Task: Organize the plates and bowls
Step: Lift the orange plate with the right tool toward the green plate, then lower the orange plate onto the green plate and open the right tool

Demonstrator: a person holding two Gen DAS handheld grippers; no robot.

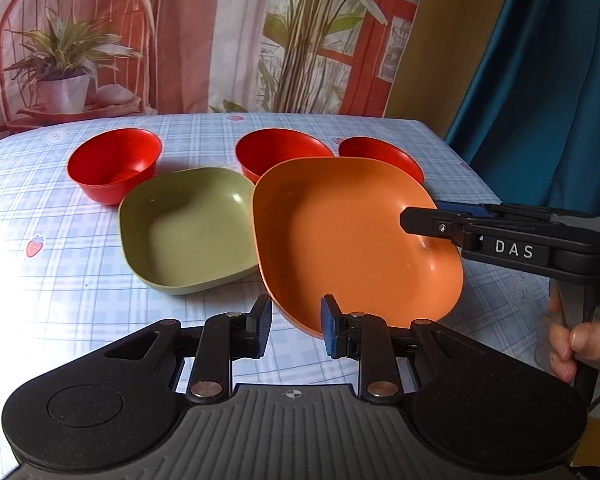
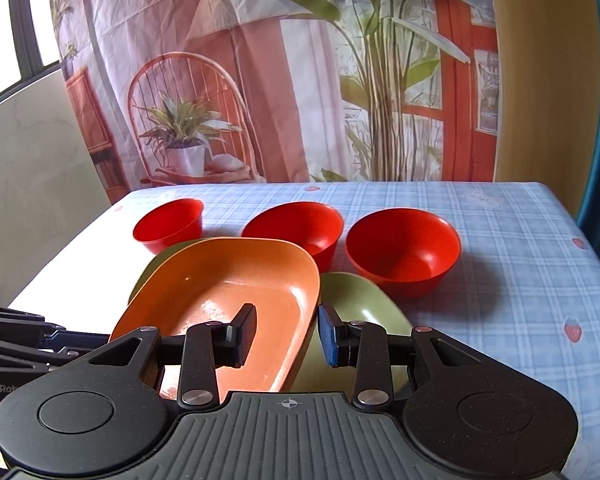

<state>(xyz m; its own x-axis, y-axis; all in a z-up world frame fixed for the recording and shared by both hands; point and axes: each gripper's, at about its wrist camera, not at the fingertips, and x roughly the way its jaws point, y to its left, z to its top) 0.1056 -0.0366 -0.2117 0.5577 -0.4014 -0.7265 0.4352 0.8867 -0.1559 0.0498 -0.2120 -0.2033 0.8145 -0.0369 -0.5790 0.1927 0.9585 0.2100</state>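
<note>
An orange plate (image 1: 340,232) hangs tilted above the table, held at two edges. My left gripper (image 1: 296,312) is shut on its near corner, one finger on each side of the rim. My right gripper (image 1: 416,216) comes in from the right and is shut on the plate's right rim. In the right wrist view the right gripper (image 2: 286,320) has one finger inside the orange plate (image 2: 228,280) and one outside its wall. A green plate (image 1: 188,232) lies on the table to the left. A second green plate (image 2: 360,308) lies under the orange one. Three red bowls (image 1: 114,162) (image 1: 280,152) (image 1: 380,152) stand behind.
The table (image 1: 60,280) wears a blue checked cloth with strawberries; its right edge is close to a blue curtain (image 1: 540,100). A printed backdrop hangs behind the far edge. A person's hand (image 1: 580,340) grips the right gripper's handle at the right.
</note>
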